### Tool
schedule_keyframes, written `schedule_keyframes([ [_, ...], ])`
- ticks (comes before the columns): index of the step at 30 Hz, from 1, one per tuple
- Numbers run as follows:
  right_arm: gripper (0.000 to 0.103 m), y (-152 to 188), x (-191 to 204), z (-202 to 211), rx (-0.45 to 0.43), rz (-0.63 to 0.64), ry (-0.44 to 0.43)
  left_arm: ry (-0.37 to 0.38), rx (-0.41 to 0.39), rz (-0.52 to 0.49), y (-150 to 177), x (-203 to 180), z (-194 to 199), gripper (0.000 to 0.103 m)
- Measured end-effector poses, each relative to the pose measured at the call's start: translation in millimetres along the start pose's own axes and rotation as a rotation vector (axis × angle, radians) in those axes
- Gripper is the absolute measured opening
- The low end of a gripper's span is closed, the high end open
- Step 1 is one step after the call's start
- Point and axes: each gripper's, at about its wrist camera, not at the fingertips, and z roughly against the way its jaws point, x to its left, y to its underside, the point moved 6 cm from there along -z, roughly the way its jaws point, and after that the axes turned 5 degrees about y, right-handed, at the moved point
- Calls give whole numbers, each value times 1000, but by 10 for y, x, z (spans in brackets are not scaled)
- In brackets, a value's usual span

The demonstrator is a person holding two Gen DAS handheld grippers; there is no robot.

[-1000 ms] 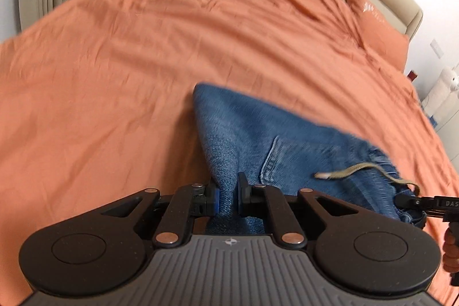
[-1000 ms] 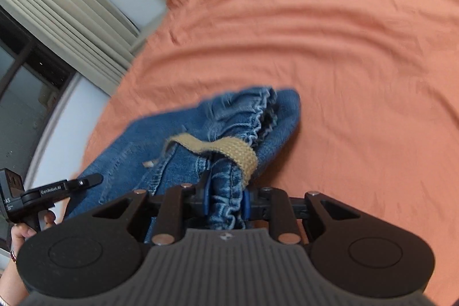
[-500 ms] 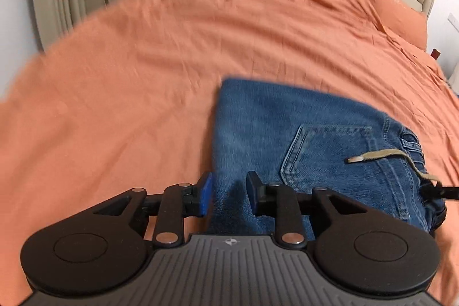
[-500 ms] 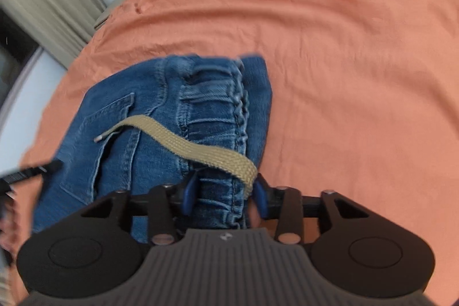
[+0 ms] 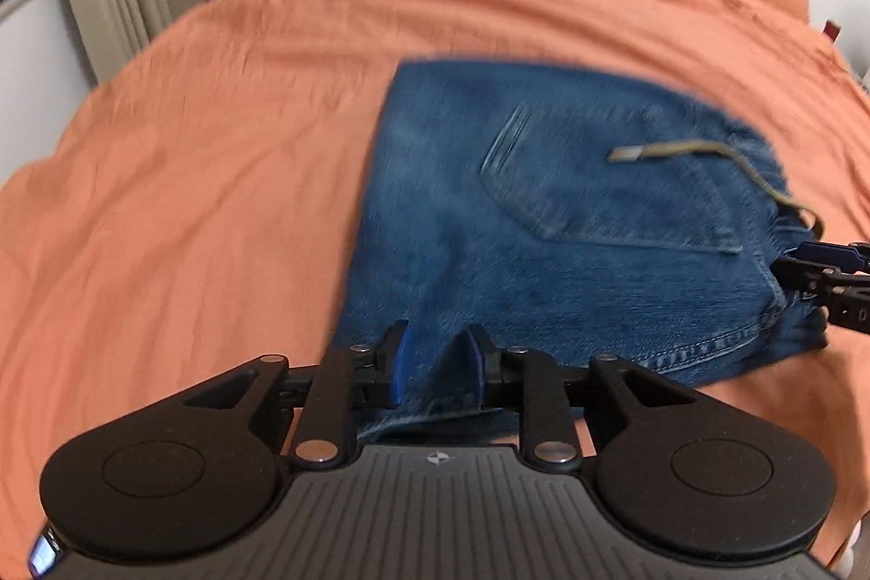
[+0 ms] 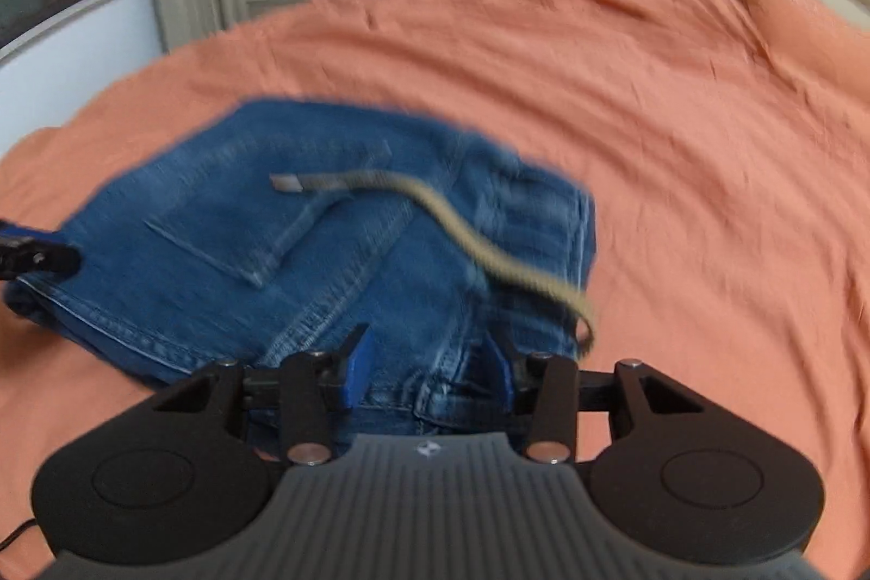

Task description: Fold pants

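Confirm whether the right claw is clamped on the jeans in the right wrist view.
No: the right claw stands open, its blue pads apart on either side of the jeans lying on the orange bed sheet.

Folded blue denim pants (image 5: 544,221) lie flat, back pocket up, a tan drawstring (image 6: 435,210) trailing across.

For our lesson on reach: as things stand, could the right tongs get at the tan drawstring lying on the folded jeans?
Probably yes. The right tongs are open at the jeans' near edge, and the drawstring lies exposed on top, curving toward them with nothing over it. The left tongs sit well aside.
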Motion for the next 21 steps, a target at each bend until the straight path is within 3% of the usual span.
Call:
schedule_keyframes([
  [6,41,39,-67,-264,65,-130,-43,9,6,54,62,113,-177,26],
  [10,41,-14,-19,-269,90,-100,-31,18,-43,61,50,105,-61,27],
  [13,49,-105,5,-193,107,-88,-25,-15,-99,39,-54,-1,169,34],
  [14,57,-144,9,-125,102,-89,-24,-20,-132,24,-95,-50,288,35],
  [18,67,-414,-20,359,-3,-105,-52,-42,-258,-41,-375,-295,834,39],
  [20,72,-593,-29,671,-71,-102,-51,-52,-330,-56,-504,-423,1161,46],
  [21,76,-673,-31,830,-105,-99,-51,-63,-374,-54,-558,-488,1326,54],
])
